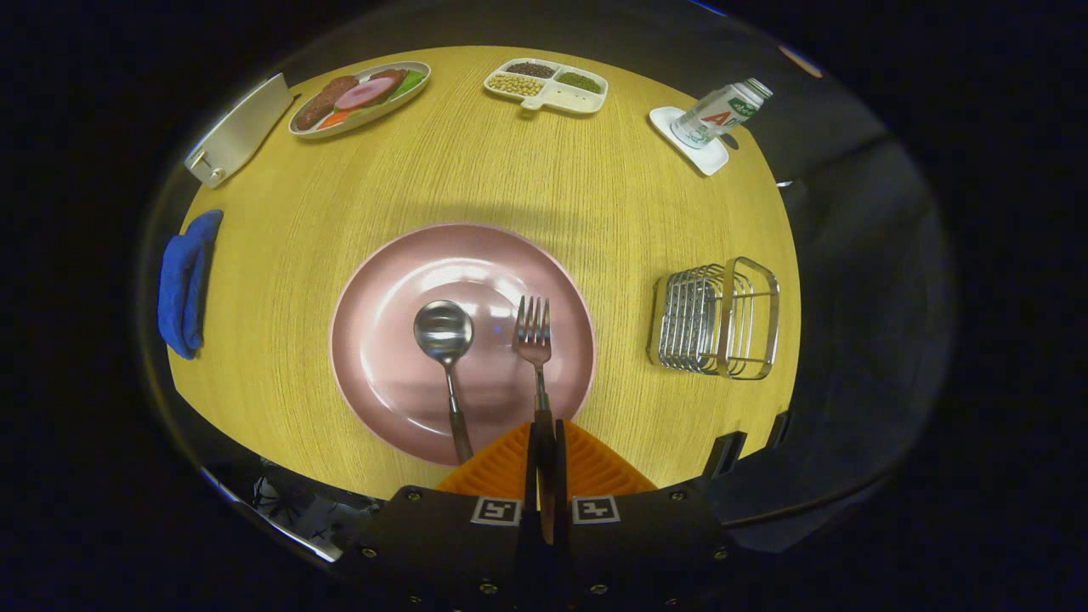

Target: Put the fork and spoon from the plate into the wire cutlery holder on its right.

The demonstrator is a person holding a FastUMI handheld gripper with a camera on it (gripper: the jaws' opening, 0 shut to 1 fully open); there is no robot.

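Gripper clamped on the fork handle.
Fingers nearly together, pressing the handle at the plate's near rim; spoon lies beside, untouched.

My hand-held gripper has two ridged fingers that taper toward their tips and stand nearly together, a narrow slit between them. Behind them sits a dark, matte body with small screws along its edge. Two square black-and-white markers are fixed on it, one behind each finger.
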